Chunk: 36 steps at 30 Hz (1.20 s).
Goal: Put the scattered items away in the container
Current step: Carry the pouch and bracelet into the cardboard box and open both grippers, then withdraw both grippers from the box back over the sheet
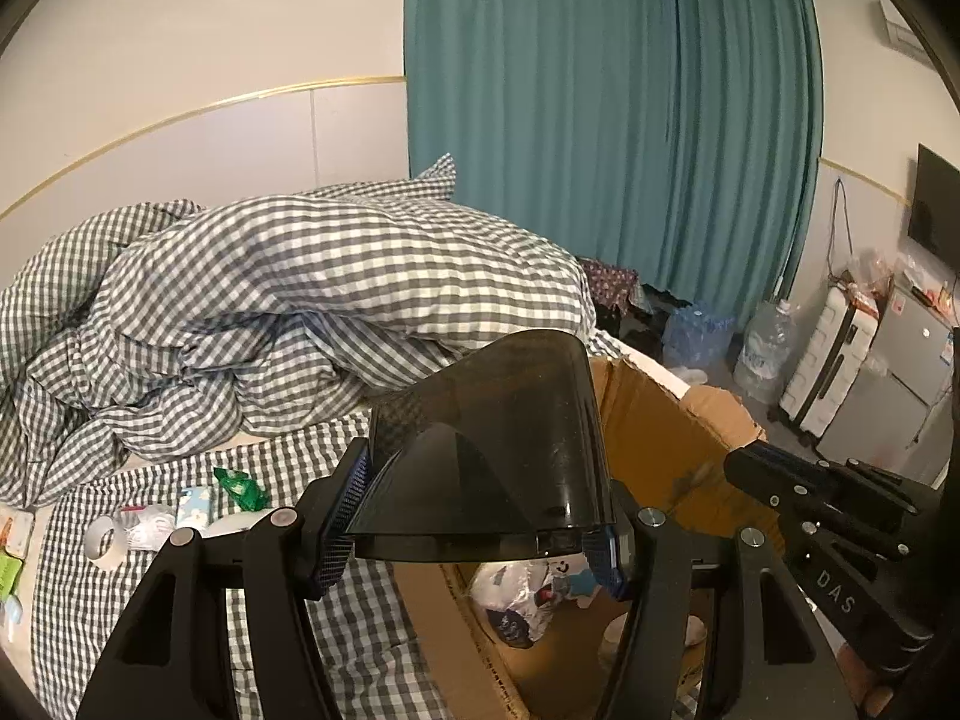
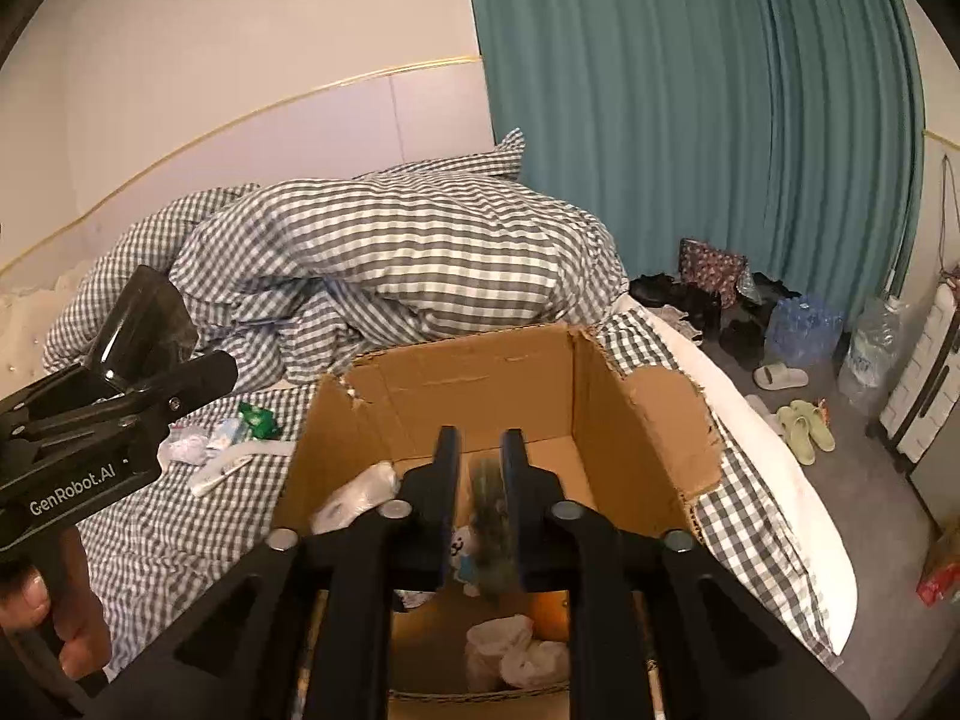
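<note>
A: As seen from the left wrist cam, what was clamped in the left gripper (image 1: 480,534)?

B: A dark smoky plastic cover (image 1: 498,450) was pinched betw. its jaws, held up over the near-left edge of the cardboard box (image 1: 660,426). The box was set on the bed (image 1: 360,648), flaps torn, w/ crumpled white bags (image 2: 516,654) and a small printed packet seen inside.

A: And the right gripper (image 2: 480,510)?

B: Its jaws were brought close together over the box interior; a blurred greenish item (image 2: 492,516) was seen betw. them, but whether it was gripped couldn't be told.

A: What was left outside the box?

B: On the checked sheet, left of the box: a tape roll (image 1: 105,540), a green wrapper (image 1: 243,489), a light blue pack (image 1: 195,507), some white bits (image 2: 186,447) and a white stick-like item (image 2: 219,474). A rumpled checked duvet (image 1: 288,300) was piled behind, w/ a teal curtain (image 1: 612,120) beyond.
</note>
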Available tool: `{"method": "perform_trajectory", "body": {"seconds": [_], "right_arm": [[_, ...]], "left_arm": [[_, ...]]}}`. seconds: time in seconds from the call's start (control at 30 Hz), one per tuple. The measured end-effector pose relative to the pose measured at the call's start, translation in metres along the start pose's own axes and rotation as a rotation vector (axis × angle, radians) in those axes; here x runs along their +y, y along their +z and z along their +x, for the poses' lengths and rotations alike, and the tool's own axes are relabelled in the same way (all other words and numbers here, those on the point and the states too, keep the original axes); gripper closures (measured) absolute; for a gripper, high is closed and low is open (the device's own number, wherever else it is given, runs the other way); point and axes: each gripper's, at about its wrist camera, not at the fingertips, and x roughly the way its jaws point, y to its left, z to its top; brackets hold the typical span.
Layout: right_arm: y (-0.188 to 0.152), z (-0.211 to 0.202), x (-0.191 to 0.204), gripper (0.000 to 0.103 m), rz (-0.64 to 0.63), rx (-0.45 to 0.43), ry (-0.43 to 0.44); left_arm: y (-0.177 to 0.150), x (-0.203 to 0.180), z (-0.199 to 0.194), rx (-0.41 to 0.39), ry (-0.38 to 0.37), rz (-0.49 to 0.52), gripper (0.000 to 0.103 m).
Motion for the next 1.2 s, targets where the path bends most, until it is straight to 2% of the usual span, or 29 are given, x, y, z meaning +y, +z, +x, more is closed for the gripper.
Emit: {"method": "perform_trajectory", "body": {"seconds": [0.03,0.07,0.1,0.13,0.53,0.67,0.73,0.8,0.87,1.2], "right_arm": [[0.000,0.001,-0.001,0.066,0.003,0.000,-0.002],[-0.001,0.000,-0.004,0.057,0.009,-0.007,-0.007],[-0.001,-0.002,-0.007,0.044,0.017,-0.023,-0.014],[0.000,-0.004,-0.009,0.040,0.024,-0.035,-0.017],[0.000,-0.004,-0.037,0.039,0.072,-0.053,-0.051],[-0.002,-0.005,-0.043,0.039,0.082,-0.052,-0.056],[-0.002,-0.005,-0.045,0.038,0.084,-0.052,-0.057],[-0.002,-0.005,-0.046,0.038,0.087,-0.053,-0.059],[-0.003,-0.005,-0.047,0.037,0.088,-0.053,-0.060],[-0.002,-0.007,-0.032,0.037,0.073,-0.057,-0.046]], "left_arm": [[-0.001,-0.003,0.003,0.004,-0.001,0.004,0.039],[-0.001,-0.005,0.005,0.007,-0.003,0.007,0.039],[-0.001,-0.008,0.008,0.011,-0.006,0.010,0.039],[-0.002,-0.010,0.009,0.014,-0.009,0.011,0.039],[-0.009,-0.038,0.039,0.064,-0.042,0.037,0.039],[-0.014,-0.047,0.052,0.104,-0.059,0.053,0.039],[-0.016,-0.049,0.056,0.116,-0.062,0.048,0.033],[-0.016,-0.049,0.056,0.109,-0.061,0.042,0.009],[-0.015,-0.047,0.053,0.093,-0.059,0.036,0.003],[-0.011,-0.029,0.037,0.067,-0.037,0.016,0.001]]}}
